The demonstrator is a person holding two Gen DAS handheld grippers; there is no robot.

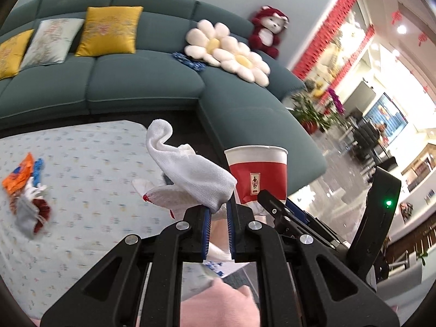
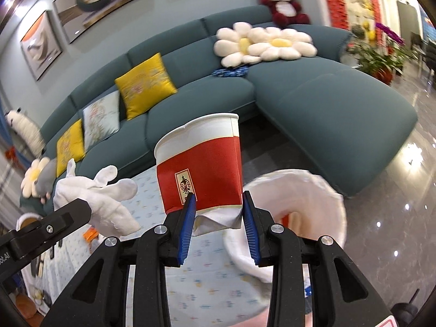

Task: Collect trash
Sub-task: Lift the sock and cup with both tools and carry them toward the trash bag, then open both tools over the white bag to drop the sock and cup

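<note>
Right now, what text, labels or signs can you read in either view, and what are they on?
"ot.AI": partial white lettering on the left tool's black body, cut off at the right wrist view's left edge.
Cream label on the red paper cup: dark characters, too small and stylised to read.
Red hangings on the far wall and windows: characters too blurred to read.
Framed pictures above the sofa: no text visible.

Left hand-held gripper [image 1: 218,212]: blue pads pinched on a crumpled white cloth [image 1: 188,174], held up off the patterned surface [image 1: 81,163]. Right hand-held gripper [image 1: 275,204]: just beside it, carrying a red-and-white paper cup [image 1: 257,171], upright. On the surface, far left: a heap of orange, blue, white and red scraps [image 1: 26,188]. Behind: teal sofa [image 1: 141,81], yellow cushion [image 1: 109,31], flower cushions [image 1: 229,49], red plush toy [image 1: 268,30].
</note>
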